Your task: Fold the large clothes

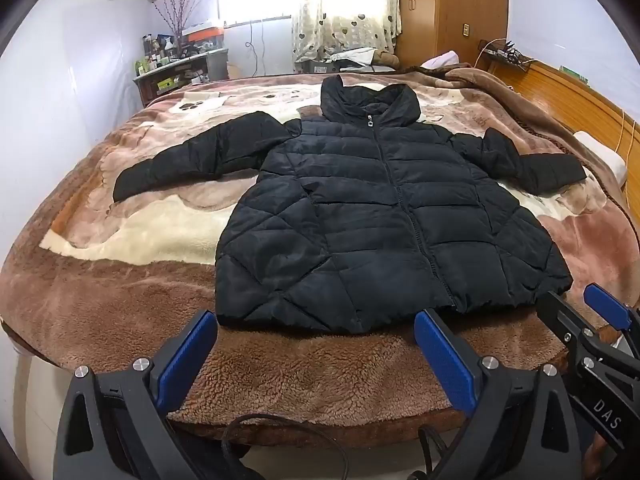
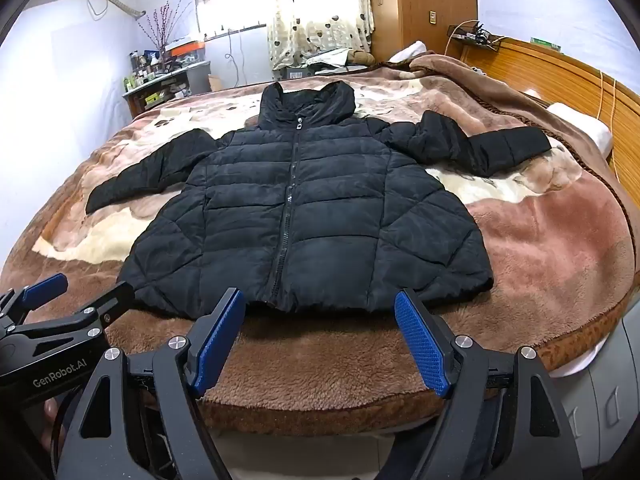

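Since nothing has been folded yet, we set out where things stand, line by line:

Garment: we see one black quilted puffer jacket with a hood [image 1: 384, 216] lying face up on the bed, zipped to the collar, hem toward us and hood toward the far side.

Sleeves: the sleeve on the left of the view [image 1: 188, 160] and the sleeve on the right of the view [image 1: 524, 160] both stretch straight out from the body, flat on the bedding.

Surface: a plush brown and cream blanket with an animal print [image 1: 120, 320] covers the bed; the jacket rests on it near the front edge.

Left hand-held gripper [image 1: 316, 344]: we hold it with its blue pads spread wide and nothing between them, just short of the jacket's hem, not touching it.

Right hand-held gripper [image 2: 320, 328]: also spread wide and empty, poised in front of the hem near the zip's lower end.

Done: as we judge it, only the laying-out; the jacket is smoothed and spread.

Left to do: every fold, likely sleeves across the body, then sides and length.

Progress: we judge this the very start.
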